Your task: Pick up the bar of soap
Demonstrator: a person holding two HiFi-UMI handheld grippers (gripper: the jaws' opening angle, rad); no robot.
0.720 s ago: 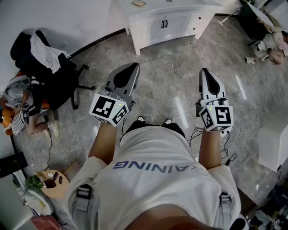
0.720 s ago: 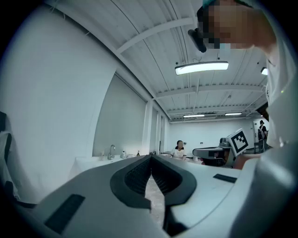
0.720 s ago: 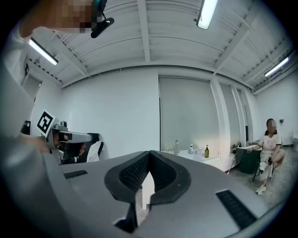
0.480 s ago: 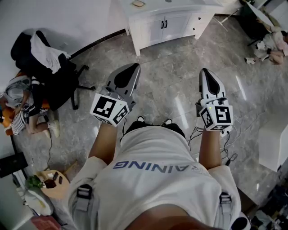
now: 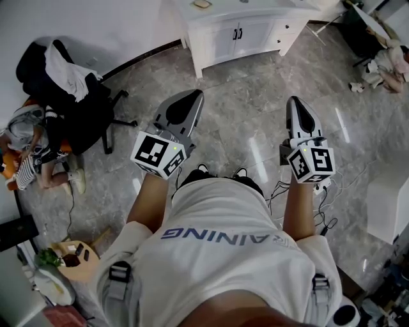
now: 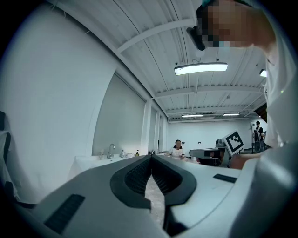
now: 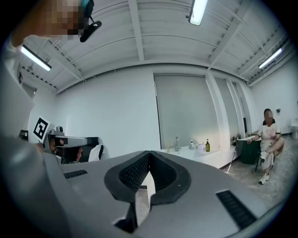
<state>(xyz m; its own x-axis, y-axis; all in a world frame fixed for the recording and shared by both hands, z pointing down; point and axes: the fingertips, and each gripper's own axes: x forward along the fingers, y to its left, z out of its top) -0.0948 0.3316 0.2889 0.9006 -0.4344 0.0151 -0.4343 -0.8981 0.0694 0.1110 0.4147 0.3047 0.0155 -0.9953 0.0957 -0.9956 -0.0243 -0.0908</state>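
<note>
The bar of soap (image 5: 202,4) was, as far as I could judge, the small tan piece that lay on top of the white bench (image 5: 255,13), at the far edge of the head view. It was too small there to be sure of its shape, or whether it sat in a dish. It was well apart from both tools, with a stretch of grey floor (image 5: 243,108) between the person and the bench.

The left tool (image 5: 193,96) and the right tool (image 5: 295,102) were held level in front of the body, side by side and pointing toward the bench. In each gripper view the two jaws met at their tips. Both tools were clenched and there was nothing between the jaws. A tap (image 6: 111,150) and a pump bottle (image 7: 207,145) stood on the bench, but the soap could not be found in either gripper view.

The step in hand seemed to be the approach, so nothing of the pick was done yet. To do it well, I think the person should first walk close to the bench and bring only one tool over the soap. The jaws need to be spread before the tool goes down, wider than the soap. The pads should take it across its shorter sides, near the middle. Soap can be slippery, so a firm but gentle squeeze and a straight lift would probably be safer than a quick pull.
</note>
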